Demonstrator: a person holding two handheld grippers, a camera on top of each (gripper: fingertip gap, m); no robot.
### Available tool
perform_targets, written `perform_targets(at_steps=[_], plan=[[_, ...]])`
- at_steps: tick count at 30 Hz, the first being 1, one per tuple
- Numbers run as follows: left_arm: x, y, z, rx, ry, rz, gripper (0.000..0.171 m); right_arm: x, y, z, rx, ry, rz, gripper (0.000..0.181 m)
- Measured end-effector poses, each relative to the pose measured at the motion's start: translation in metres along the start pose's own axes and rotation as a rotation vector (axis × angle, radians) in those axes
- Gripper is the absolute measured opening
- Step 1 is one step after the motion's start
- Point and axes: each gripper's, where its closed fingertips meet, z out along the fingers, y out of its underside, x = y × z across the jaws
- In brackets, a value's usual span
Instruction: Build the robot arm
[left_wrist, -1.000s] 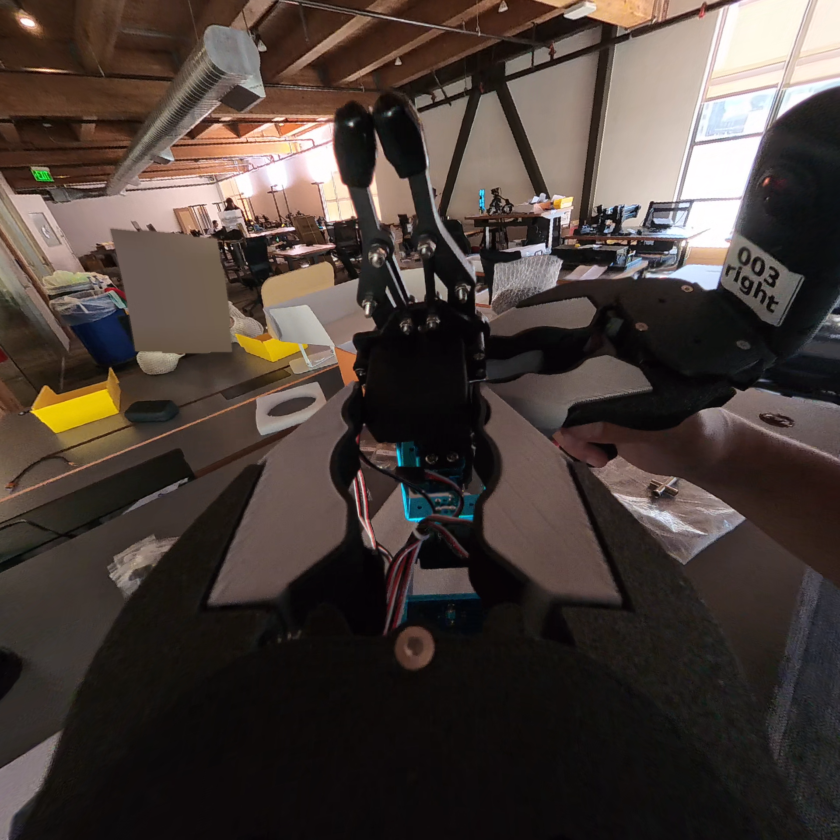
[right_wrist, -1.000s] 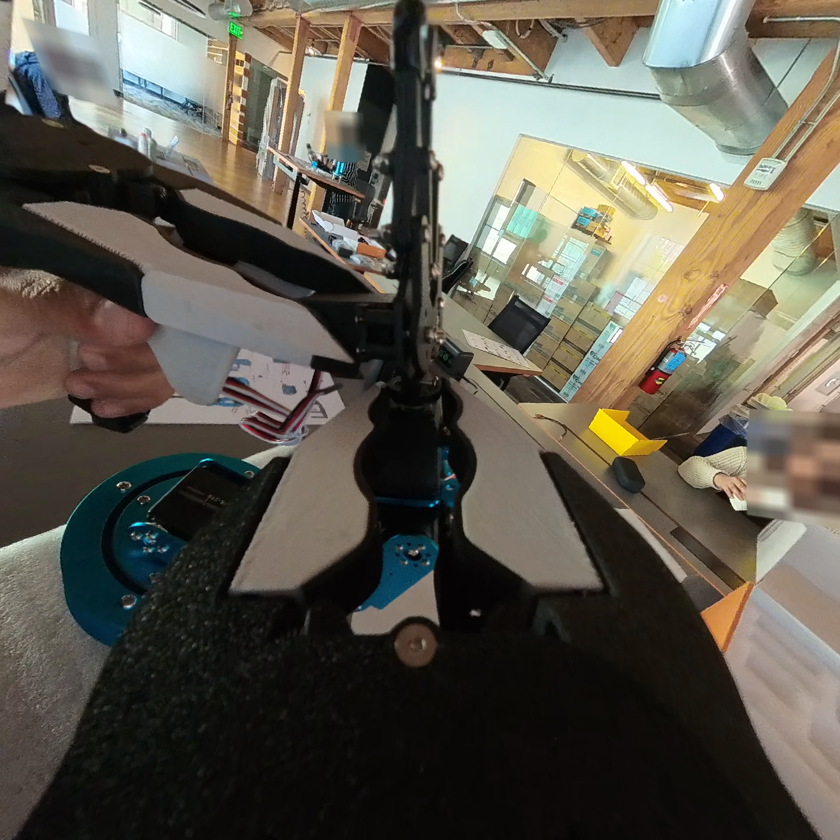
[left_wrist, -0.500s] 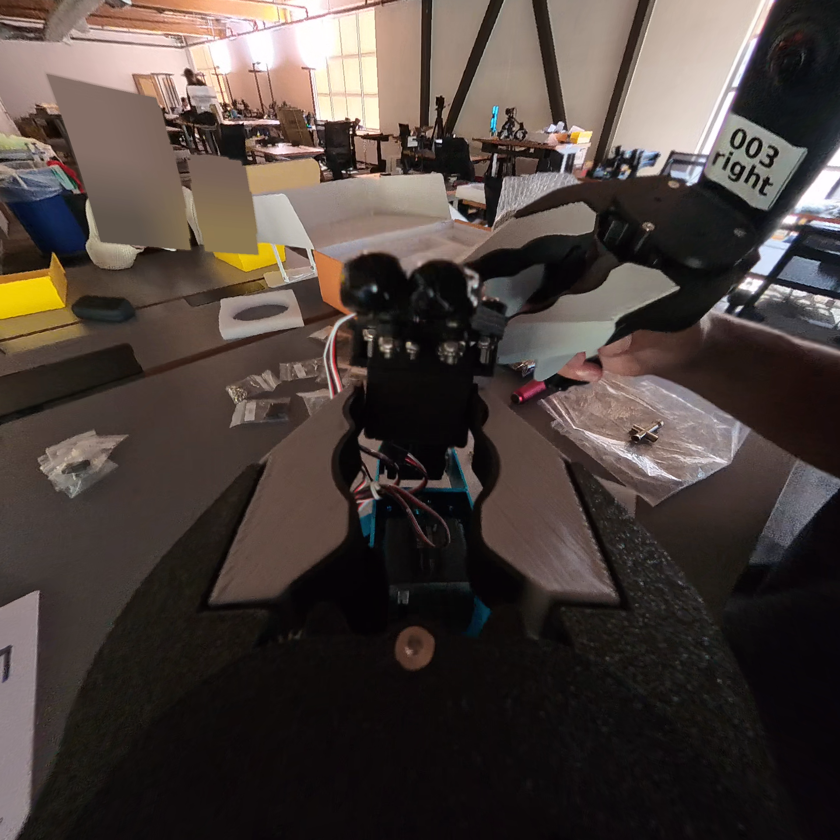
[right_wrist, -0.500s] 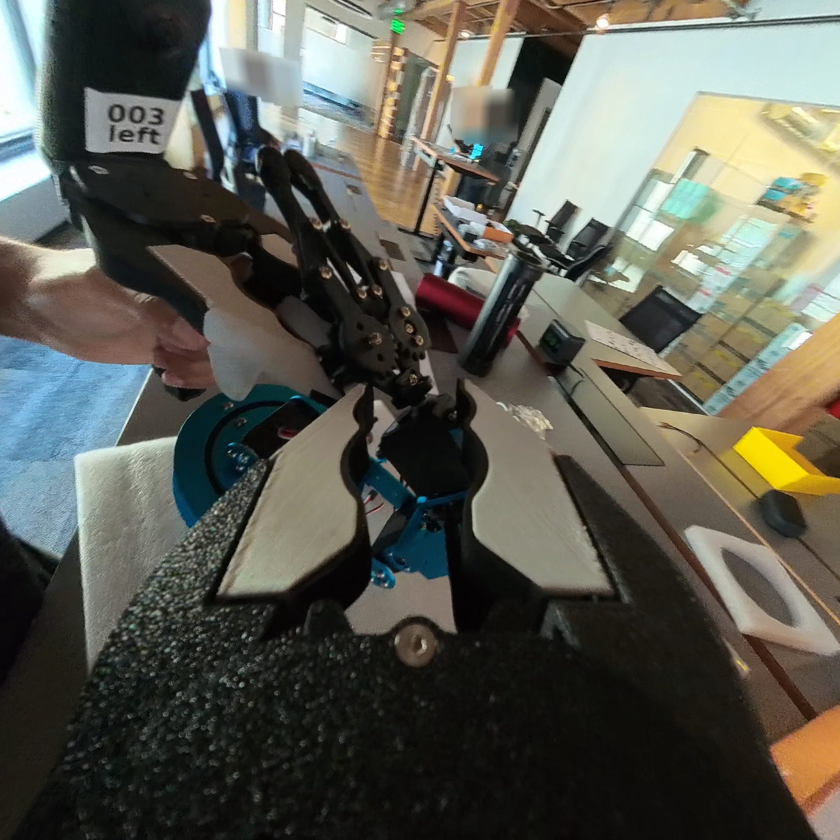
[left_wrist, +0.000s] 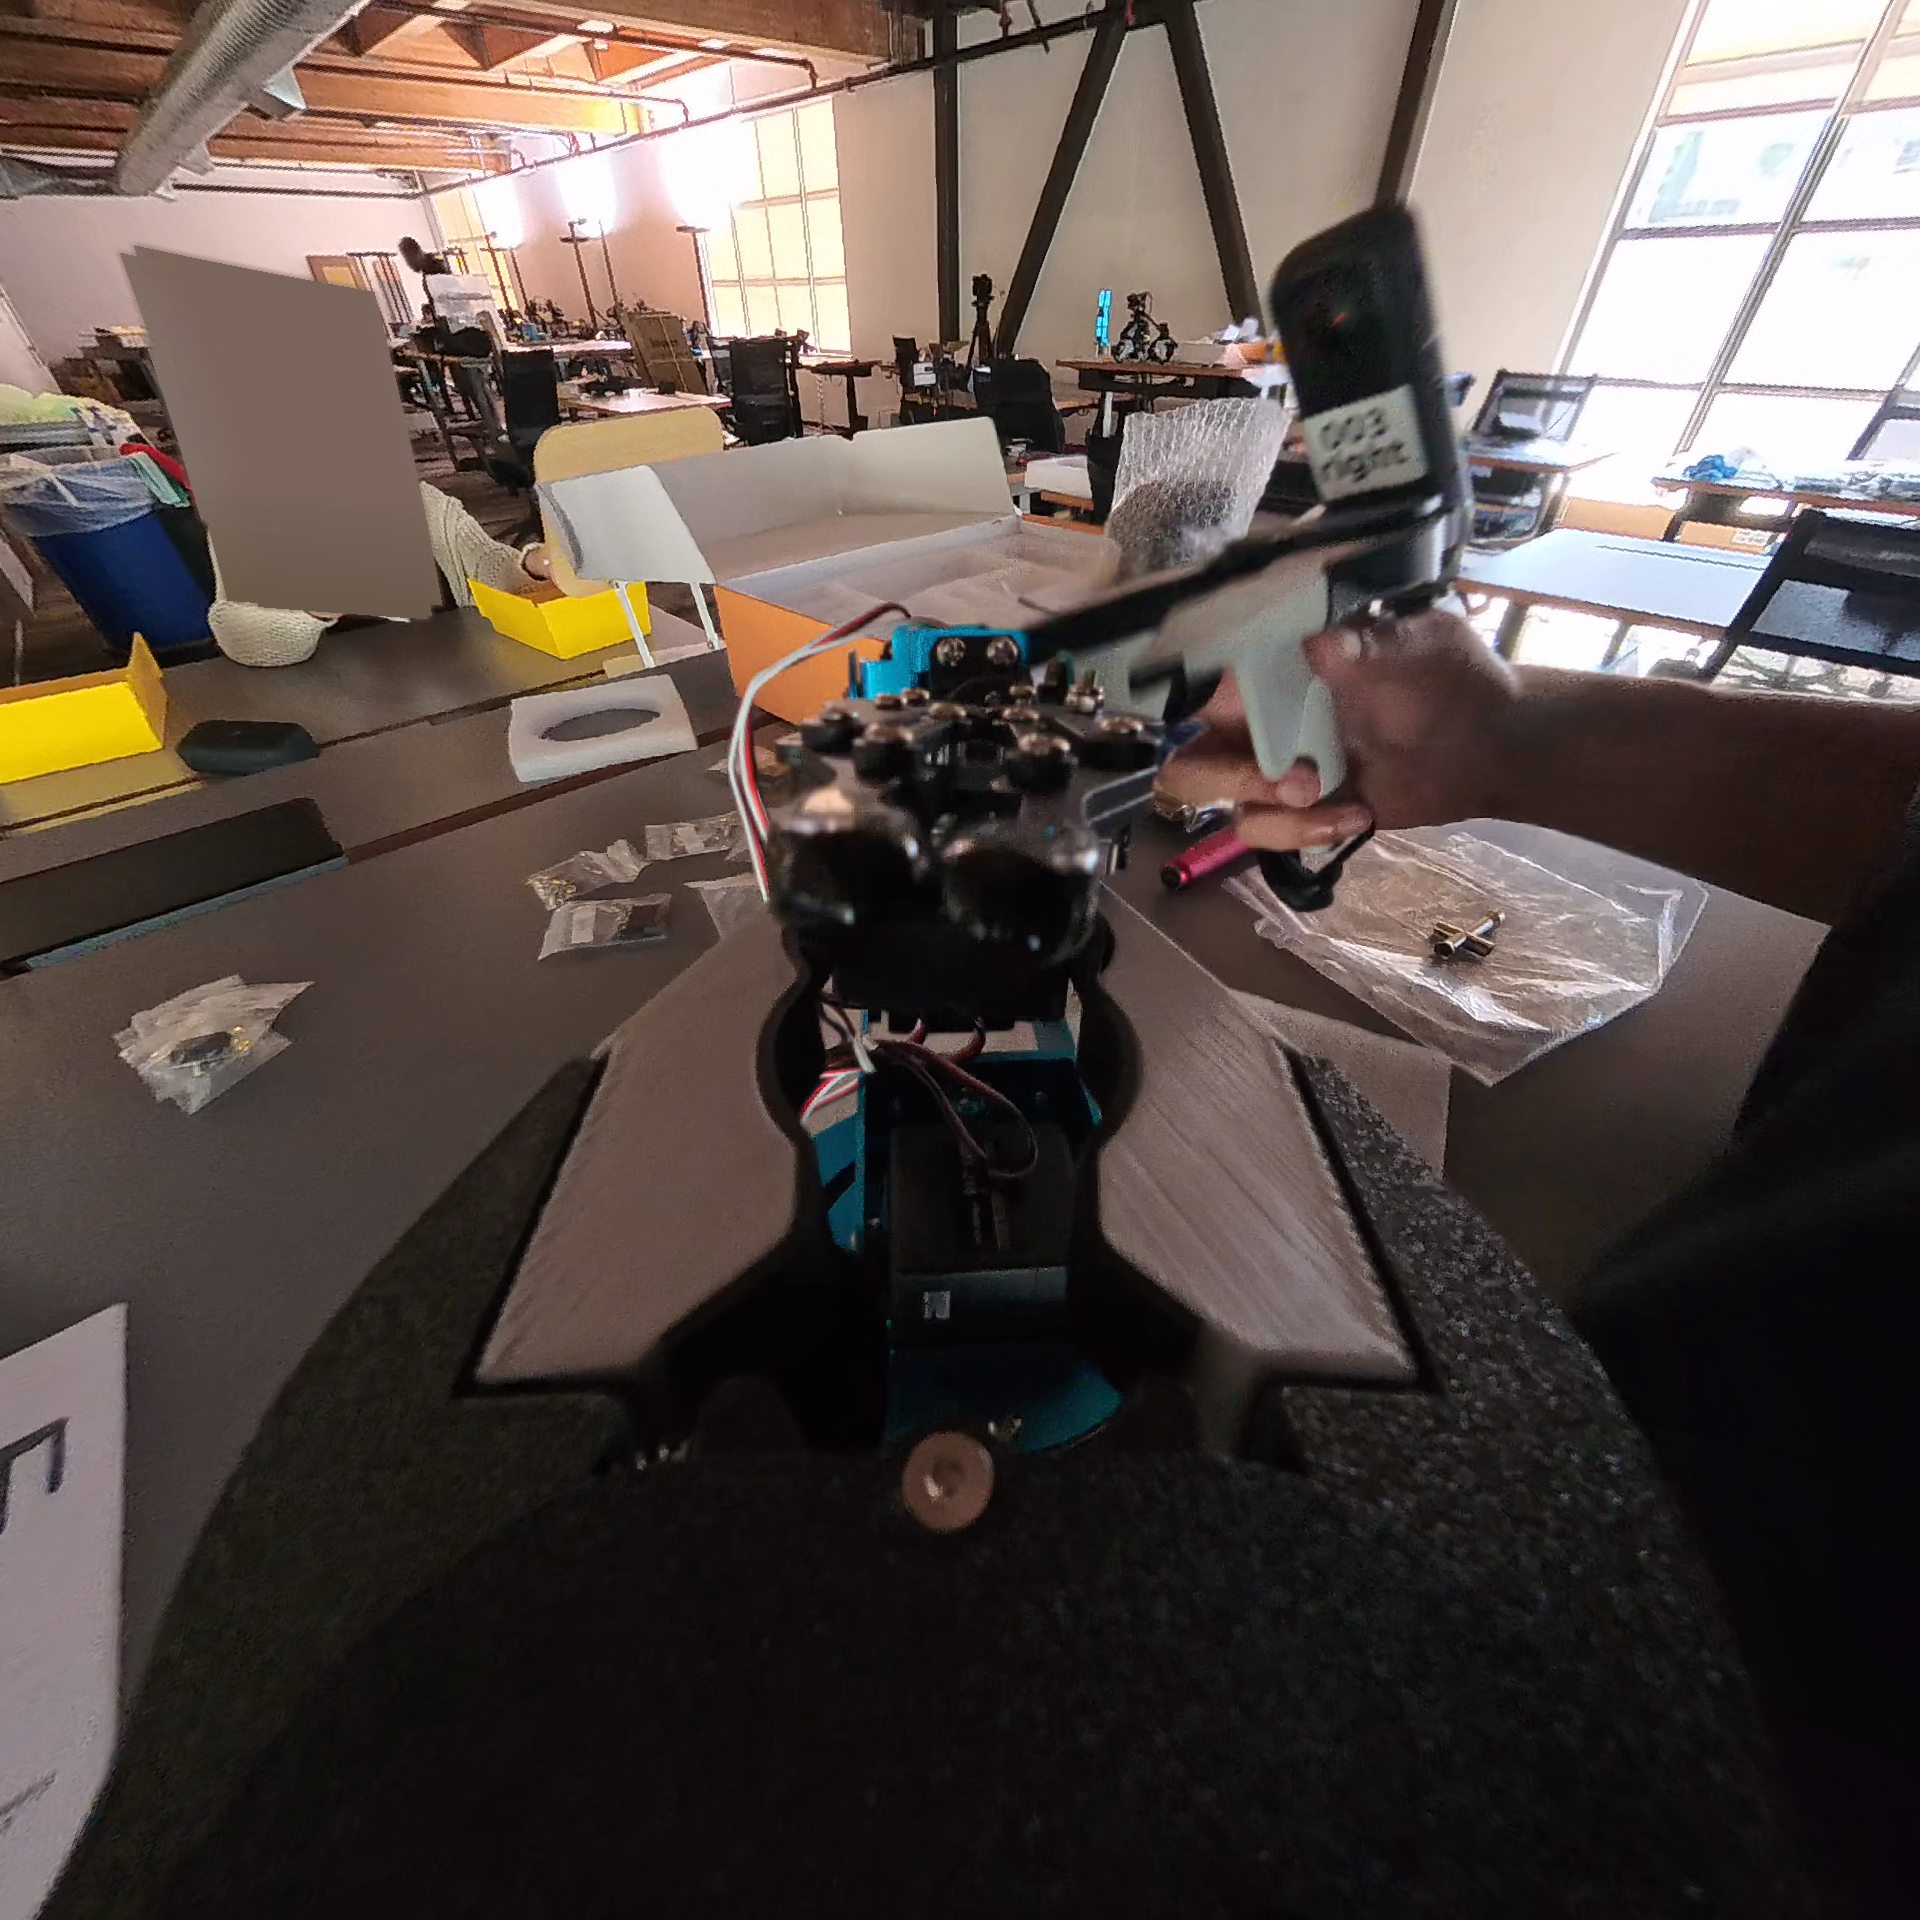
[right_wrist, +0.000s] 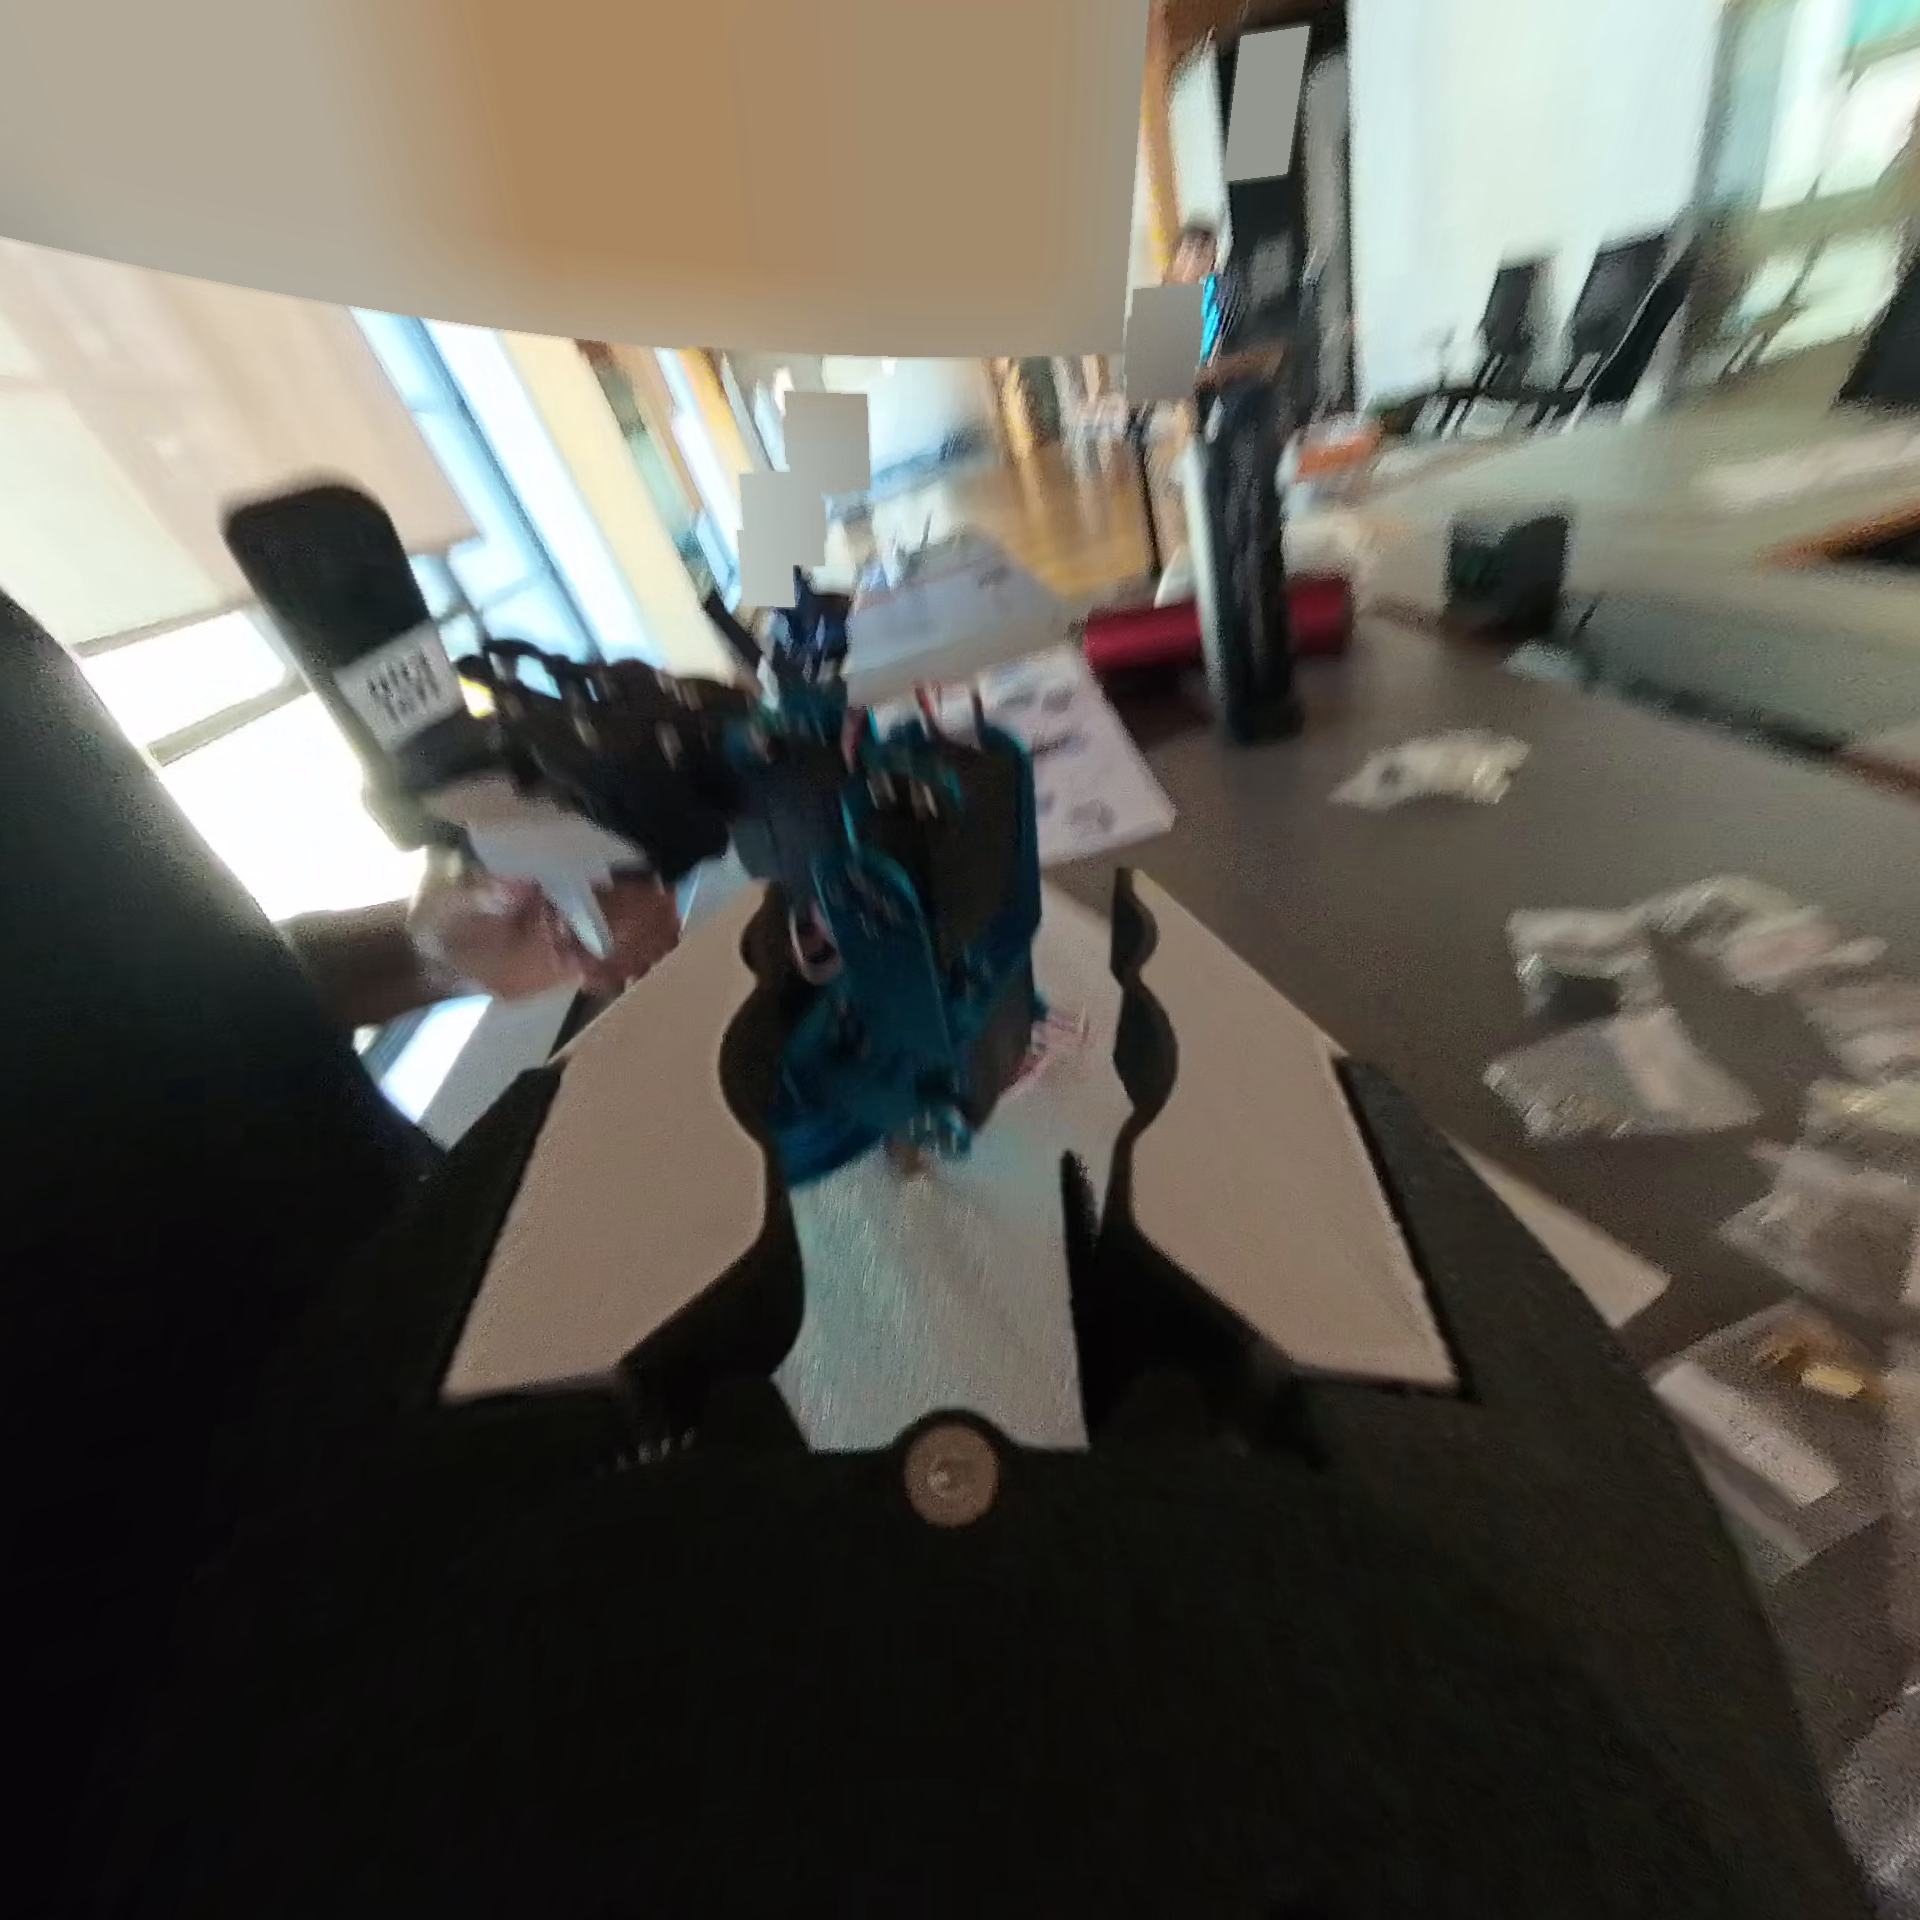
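My left gripper (left_wrist: 940, 997) is clamped on a small blue-and-black robot arm (left_wrist: 940, 925), its black servo block wedged between my fingers (left_wrist: 675, 1143). The arm's folded black claw, studded with bolts, sits just past my fingertips, and red, white and black wires loop out of it on the left side. Its blue bracket and a black servo fill the gap back toward my palm.

My right gripper (right_wrist: 940, 935) is spread apart, its fingers (right_wrist: 1247, 1122) standing clear on both sides of the same robot arm (right_wrist: 894, 935); that view is heavily blurred, so I cannot tell whether either finger touches it. In the left wrist view the right gripper (left_wrist: 1132, 644) reaches the robot arm's far end from the right, a hand (left_wrist: 1382, 727) on its grey handle.

Beyond my left jaws, on the dark table (left_wrist: 364, 987), lie small clear parts bags (left_wrist: 203, 1039) to the left, a white foam block (left_wrist: 601, 725) farther off, and a crinkled plastic sheet (left_wrist: 1475, 956) with a metal fitting (left_wrist: 1465, 935) to the right.
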Motion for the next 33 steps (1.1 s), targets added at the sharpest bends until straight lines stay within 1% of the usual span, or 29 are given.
perform_targets(at_steps=[2, 3, 4, 5, 6, 7, 8, 11, 13, 14, 18, 23, 29, 31, 33], plan=[[-0.003, 0.003, -0.008, 0.002, -0.004, -0.006, 0.046, -0.010, 0.039, 0.013, -0.164, -0.100, 0.015, 0.068], [-0.005, 0.004, -0.012, 0.003, -0.008, -0.016, 0.046, -0.014, 0.052, 0.021, -0.223, -0.111, 0.009, 0.072], [-0.007, 0.005, -0.016, 0.003, -0.006, -0.026, 0.047, -0.020, 0.060, 0.029, -0.252, -0.124, -0.005, 0.071], [-0.007, 0.006, -0.019, 0.004, 0.002, -0.028, 0.046, -0.028, 0.062, 0.038, -0.249, -0.131, -0.019, 0.065], [-0.006, 0.007, -0.021, 0.006, 0.010, -0.021, 0.045, -0.033, 0.060, 0.047, -0.227, -0.116, -0.033, 0.063], [-0.005, 0.008, -0.024, 0.007, 0.013, -0.014, 0.045, -0.030, 0.057, 0.054, -0.205, -0.051, -0.062, 0.060], [-0.006, 0.008, -0.025, 0.005, 0.014, -0.012, 0.046, -0.020, 0.055, 0.057, -0.195, 0.038, -0.091, 0.039], [-0.007, 0.009, -0.025, -0.022, 0.024, -0.012, 0.044, -0.014, 0.054, 0.058, -0.221, 0.145, -0.107, 0.031], [-0.007, 0.009, -0.022, -0.043, 0.046, 0.010, 0.043, -0.012, 0.054, 0.054, -0.255, 0.246, -0.154, 0.028], [-0.007, 0.008, -0.021, -0.052, 0.064, 0.019, 0.043, -0.011, 0.053, 0.051, -0.263, 0.289, -0.160, 0.028], [-0.012, -0.001, -0.017, -0.080, 0.151, 0.013, 0.043, -0.011, 0.034, 0.042, -0.208, 0.442, -0.153, 0.027], [-0.020, -0.018, -0.008, -0.049, 0.276, -0.006, 0.044, -0.007, 0.011, 0.029, -0.197, 0.629, -0.172, 0.027], [-0.030, -0.039, -0.004, -0.025, 0.388, 0.038, 0.044, -0.007, 0.006, 0.018, -0.220, 0.804, -0.179, 0.027], [-0.034, -0.046, 0.004, -0.019, 0.407, 0.055, 0.044, -0.001, 0.006, 0.013, -0.207, 0.843, -0.151, 0.027], [-0.036, -0.052, 0.015, -0.021, 0.431, 0.069, 0.045, 0.006, 0.007, 0.007, -0.160, 0.876, -0.097, 0.027]])
